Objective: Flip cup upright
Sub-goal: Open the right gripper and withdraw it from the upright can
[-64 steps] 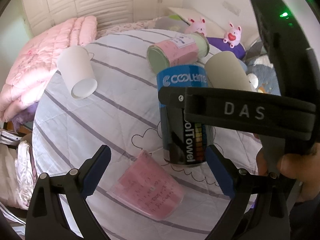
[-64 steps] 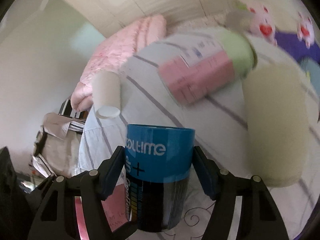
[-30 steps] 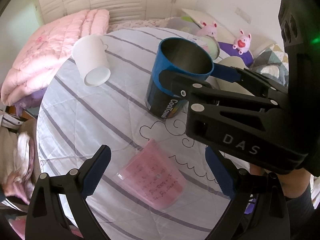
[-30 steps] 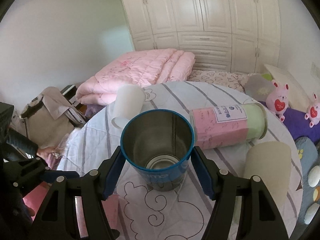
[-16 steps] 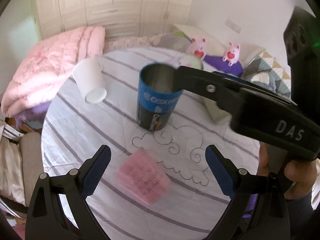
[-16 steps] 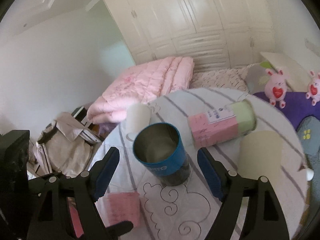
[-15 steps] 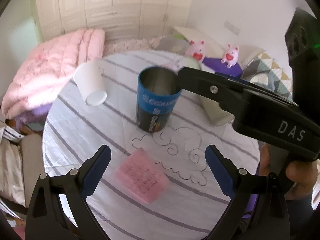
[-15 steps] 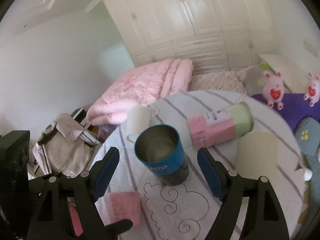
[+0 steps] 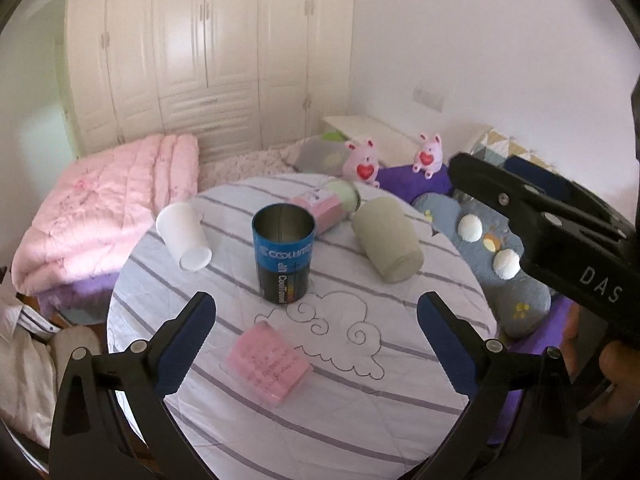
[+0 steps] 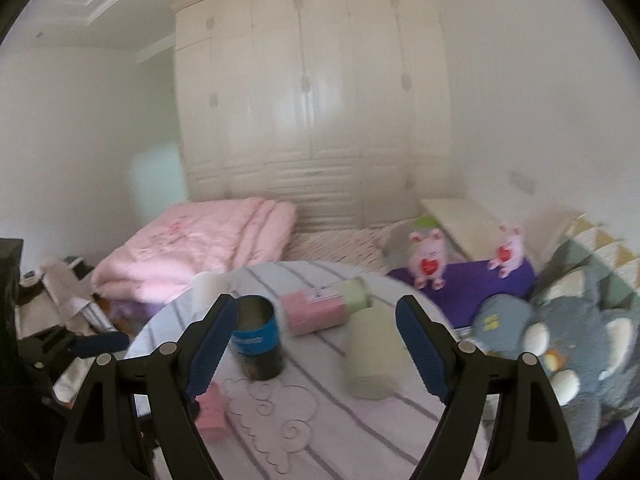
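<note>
The blue and black metal cup (image 9: 283, 255) stands upright, mouth up, in the middle of the round striped table (image 9: 420, 292). It also shows in the right wrist view (image 10: 256, 342), beside my left finger. My left gripper (image 9: 316, 340) is open and empty, held back from the cup above the table's near side. My right gripper (image 10: 316, 344) is open and empty, well back from the table; its body (image 9: 560, 236) shows at the right in the left wrist view.
A white cup (image 9: 184, 236), a beige cup (image 9: 388, 240) and a pink and green canister (image 9: 328, 208) lie on their sides around the blue cup. A pink plastic cup (image 9: 268, 362) lies near the front. A pink quilt (image 9: 100, 208) and plush toys (image 9: 362, 160) lie behind the table.
My right gripper turned the blue cup mouth up, set it on the table, opened and pulled back. My left gripper also drew back, staying open.
</note>
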`<action>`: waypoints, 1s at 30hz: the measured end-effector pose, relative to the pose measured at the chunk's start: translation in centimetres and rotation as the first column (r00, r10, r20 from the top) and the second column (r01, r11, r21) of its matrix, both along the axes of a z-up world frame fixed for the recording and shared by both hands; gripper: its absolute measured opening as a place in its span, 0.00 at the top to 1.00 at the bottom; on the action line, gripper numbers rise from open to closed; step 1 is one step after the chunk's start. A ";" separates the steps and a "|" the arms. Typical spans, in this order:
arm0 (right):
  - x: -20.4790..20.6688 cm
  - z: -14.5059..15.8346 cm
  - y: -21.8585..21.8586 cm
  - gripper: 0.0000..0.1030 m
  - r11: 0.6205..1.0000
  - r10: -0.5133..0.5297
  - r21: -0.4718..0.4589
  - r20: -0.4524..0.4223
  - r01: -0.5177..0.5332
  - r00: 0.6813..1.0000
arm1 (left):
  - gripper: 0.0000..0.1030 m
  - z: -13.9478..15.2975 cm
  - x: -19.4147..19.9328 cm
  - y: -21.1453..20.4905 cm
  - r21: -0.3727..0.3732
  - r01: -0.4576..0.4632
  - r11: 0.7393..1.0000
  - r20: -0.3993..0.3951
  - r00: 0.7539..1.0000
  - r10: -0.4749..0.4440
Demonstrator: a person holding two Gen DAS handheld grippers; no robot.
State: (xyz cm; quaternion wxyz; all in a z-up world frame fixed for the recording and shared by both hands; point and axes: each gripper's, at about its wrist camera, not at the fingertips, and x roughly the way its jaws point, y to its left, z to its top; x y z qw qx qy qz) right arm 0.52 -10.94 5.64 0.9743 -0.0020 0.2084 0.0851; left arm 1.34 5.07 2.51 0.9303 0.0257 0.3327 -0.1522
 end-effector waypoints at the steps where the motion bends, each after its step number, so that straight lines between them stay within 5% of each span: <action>1: -0.4 0.1 -0.1 0.20 1.000 -0.017 0.000 0.006 0.017 1.000 | 0.01 0.2 -0.3 0.1 -0.004 0.001 1.000 0.014 1.000 -0.001; 30: -4.6 -0.8 0.6 0.20 0.993 -0.113 -0.034 0.100 0.117 0.989 | 0.00 1.1 -3.3 1.1 -0.061 0.022 0.998 0.181 0.983 -0.011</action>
